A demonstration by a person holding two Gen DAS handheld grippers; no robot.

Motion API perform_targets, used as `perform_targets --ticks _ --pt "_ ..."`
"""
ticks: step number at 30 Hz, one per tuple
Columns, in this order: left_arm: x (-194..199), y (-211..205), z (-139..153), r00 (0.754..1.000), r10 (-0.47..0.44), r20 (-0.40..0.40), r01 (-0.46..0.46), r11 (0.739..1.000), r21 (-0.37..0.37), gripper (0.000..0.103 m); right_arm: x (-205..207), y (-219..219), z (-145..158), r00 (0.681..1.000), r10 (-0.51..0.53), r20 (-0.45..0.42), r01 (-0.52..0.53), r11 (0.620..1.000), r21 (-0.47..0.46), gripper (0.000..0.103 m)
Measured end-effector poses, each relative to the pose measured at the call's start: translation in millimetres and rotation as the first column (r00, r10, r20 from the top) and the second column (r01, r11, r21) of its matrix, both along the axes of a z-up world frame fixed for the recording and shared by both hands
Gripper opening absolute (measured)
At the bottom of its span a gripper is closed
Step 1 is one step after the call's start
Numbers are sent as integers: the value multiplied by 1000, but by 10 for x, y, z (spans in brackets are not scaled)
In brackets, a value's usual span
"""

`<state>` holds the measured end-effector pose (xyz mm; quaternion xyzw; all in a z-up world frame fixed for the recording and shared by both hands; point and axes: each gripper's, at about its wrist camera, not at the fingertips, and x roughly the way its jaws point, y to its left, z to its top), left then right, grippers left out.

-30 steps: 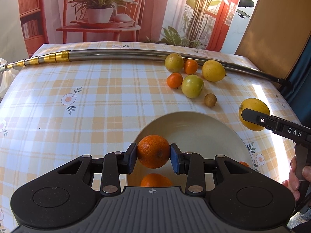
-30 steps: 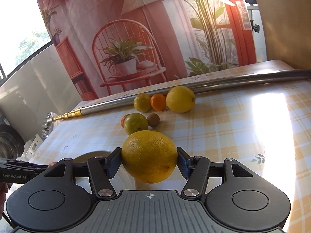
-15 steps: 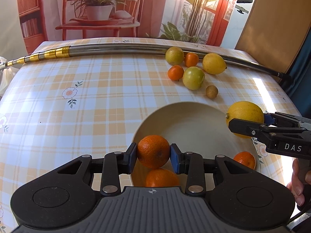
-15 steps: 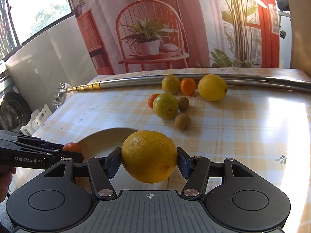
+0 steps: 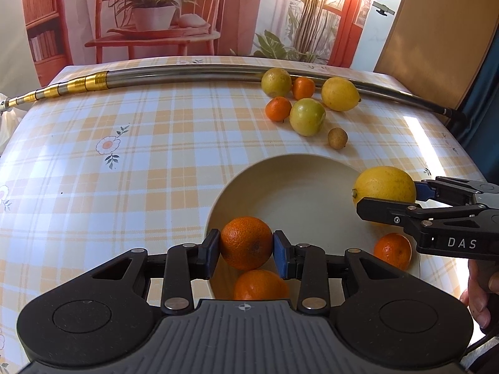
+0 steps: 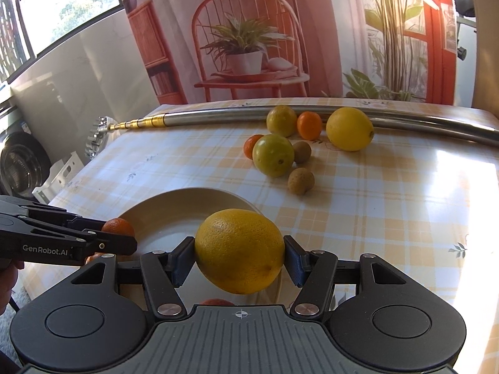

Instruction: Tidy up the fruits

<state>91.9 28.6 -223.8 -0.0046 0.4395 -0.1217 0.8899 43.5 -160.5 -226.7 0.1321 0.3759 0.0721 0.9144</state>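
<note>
My left gripper [image 5: 246, 247] is shut on an orange [image 5: 246, 240], held over the near left part of a cream bowl [image 5: 299, 187]. Two more oranges [image 5: 260, 285] [image 5: 393, 251] lie in the bowl. My right gripper [image 6: 239, 258] is shut on a large yellow lemon [image 6: 238, 249]. In the left wrist view that lemon [image 5: 383, 185] hangs over the bowl's right rim. The right wrist view shows the left gripper [image 6: 124, 243] at the bowl's [image 6: 174, 215] left edge with its orange [image 6: 118, 227].
Loose fruit lies beyond the bowl: a green-yellow fruit [image 5: 307, 117], a lemon [image 5: 340, 93], two mandarins [image 5: 278, 109] [image 5: 303, 88], a yellowish fruit [image 5: 276, 82] and a small brown fruit [image 5: 337, 137]. A metal pole [image 5: 187, 73] spans the far edge of the checked tablecloth [image 5: 124, 171]. A hand [image 5: 480, 296] is at right.
The right gripper has carried the lemon leftward and down to the bowl's right rim. The left gripper still holds its orange and has pulled back slightly over the bowl.
</note>
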Motion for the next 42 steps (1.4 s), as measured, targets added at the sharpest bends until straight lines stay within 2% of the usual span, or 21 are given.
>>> perform_targets --ticks 23,36,42 --pt "-7 5 -9 1000 3 0 -3 1000 -10 39 -17 -7 -81 999 -1 -34 1 1000 13 57" --pt "-10 8 -16 1000 4 1 -4 1000 -14 40 4 -68 -139 997 -35 -73 37 999 28 79" --pt "-31 9 10 1000 1 18 -1 1000 -14 46 -19 -80 -134 998 -24 -61 28 998 60 85"
